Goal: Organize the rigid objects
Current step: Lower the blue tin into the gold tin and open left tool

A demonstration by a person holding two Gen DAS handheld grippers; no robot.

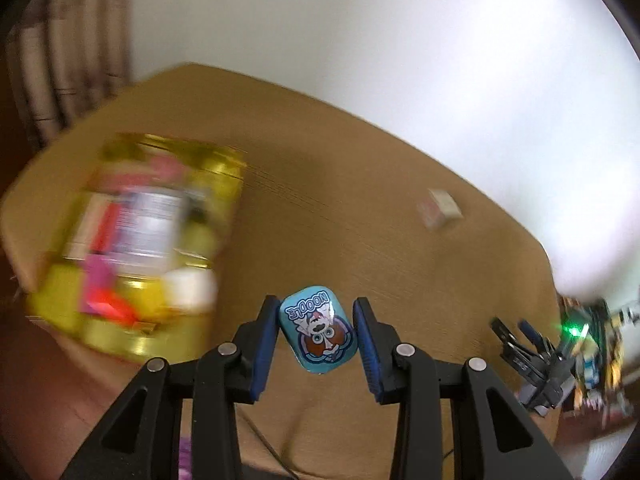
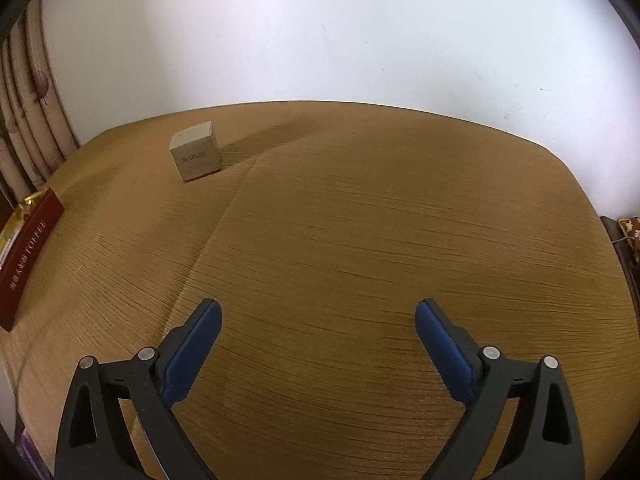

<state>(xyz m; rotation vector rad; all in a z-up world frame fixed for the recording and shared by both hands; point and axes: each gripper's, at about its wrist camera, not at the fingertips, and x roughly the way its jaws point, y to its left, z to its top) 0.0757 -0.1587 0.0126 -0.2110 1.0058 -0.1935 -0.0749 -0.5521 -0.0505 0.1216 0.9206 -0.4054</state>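
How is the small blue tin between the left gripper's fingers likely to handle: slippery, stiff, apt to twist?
The blue tin looks glossy, with rounded corners, so it may slip or pivot between the left gripper fingers. It seems rigid, so it probably won't deform. Being small, it is likely light. The view is too blurred to tell whether the fingers touch it.

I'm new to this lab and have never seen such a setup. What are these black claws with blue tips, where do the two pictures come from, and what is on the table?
No robot here: a person holds a two-finger gripper in each hand, and a fisheye camera on each looks forward along its fingers. The left-wrist picture shows the left gripper holding a small blue tin marked NOODLE between its blue pads; beside it is a blurred yellow container. The right-wrist picture shows the right gripper open and holding nothing above the brown table. On the table sit a small beige box and, at the left edge, a dark red toffee box.
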